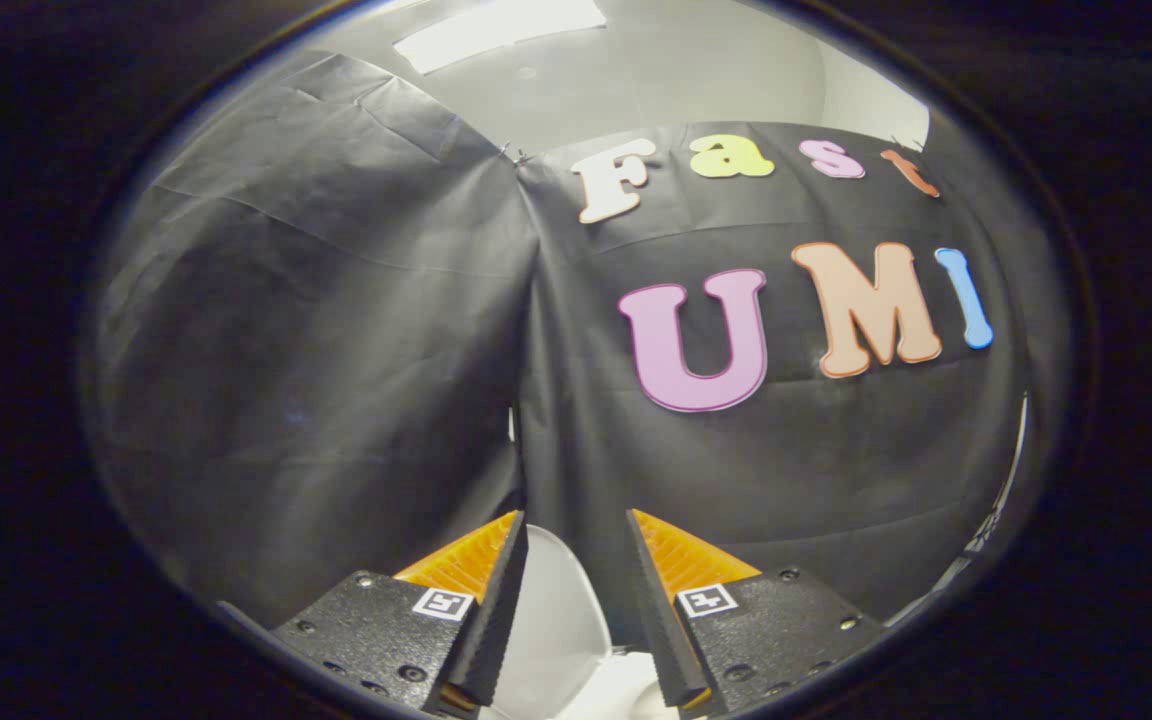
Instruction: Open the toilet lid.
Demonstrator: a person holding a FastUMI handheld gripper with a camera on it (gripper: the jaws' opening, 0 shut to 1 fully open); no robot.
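My gripper [574, 520] points up toward the black cloth wall, its orange-and-black fingers spread apart. In the gap between the fingers shows the white toilet lid [558, 610], its rounded edge reaching up close to the left fingertip. The lid looks raised, leaning toward the wall, though its hinge is hidden. Neither finger visibly presses on it. A further white part of the toilet [624, 692] shows low down between the finger bases.
The black cloth wall [336, 330] hangs close ahead, with a seam [528, 330] running down the corner just above the lid. Above the cloth are a pale ceiling and a light panel [496, 25].
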